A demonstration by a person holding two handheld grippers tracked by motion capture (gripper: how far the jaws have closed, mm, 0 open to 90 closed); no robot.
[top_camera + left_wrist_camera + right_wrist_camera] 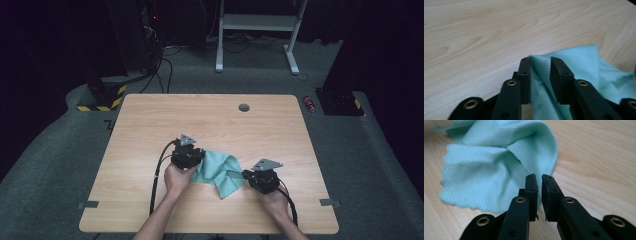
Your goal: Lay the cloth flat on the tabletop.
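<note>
Item: teal cloth [220, 172], rumpled, one flap folded over, lying on the wooden table [150, 125] between both tongs.
Left gripper [541, 65]: jaws parted, a ridge of cloth standing between them, pads not pressing; released.
Right gripper [539, 182]: jaws a narrow slit apart, cloth edge just at its 12 o'clock, apparently nothing pinched.
Cloth from left gripper: at 3 o'clock in the high view.
Cloth from right gripper [261, 176]: at 9 o'clock.
Reason for placement, judged: each tong works an opposite side, suited to folding or spreading.
</note>
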